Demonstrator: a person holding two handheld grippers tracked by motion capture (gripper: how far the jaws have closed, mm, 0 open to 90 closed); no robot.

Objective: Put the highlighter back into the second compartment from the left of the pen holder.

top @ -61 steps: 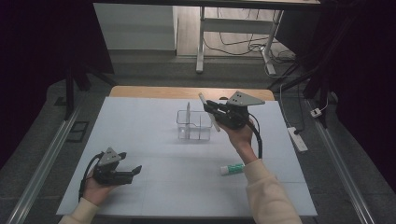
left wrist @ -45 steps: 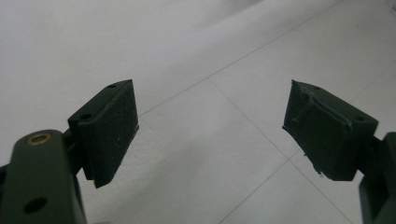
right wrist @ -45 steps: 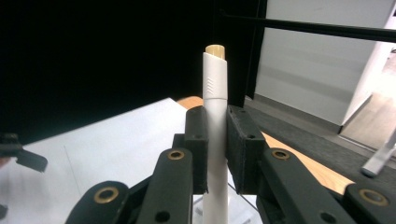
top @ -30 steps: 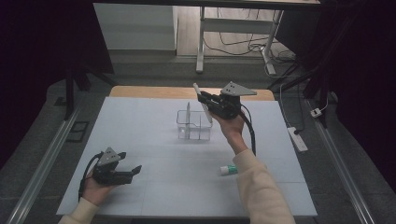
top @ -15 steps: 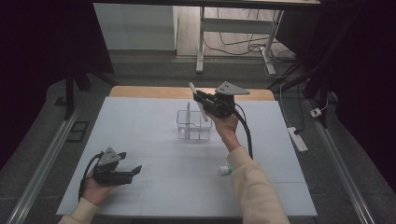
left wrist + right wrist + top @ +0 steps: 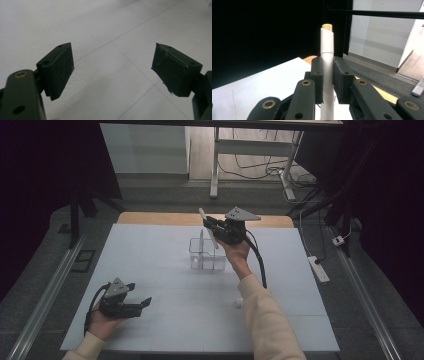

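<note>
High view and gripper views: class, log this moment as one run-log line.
right gripper: shut on white stick | above clear box | left gripper: open, nothing held | table

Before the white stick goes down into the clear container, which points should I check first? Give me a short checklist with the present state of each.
1. Right hand-held gripper clamps the white stick firmly between both pads: ok.
2. Stick is above the clear container, not yet inside: ok.
3. Stick is upright for insertion: not ok, it leans in the high view.
4. Which compartment lies under the lower tip: cannot tell.
5. Left hand-held gripper is open, holds nothing, far from the container: ok.
6. Small tube on the table stays clear of the path: ok.
</note>
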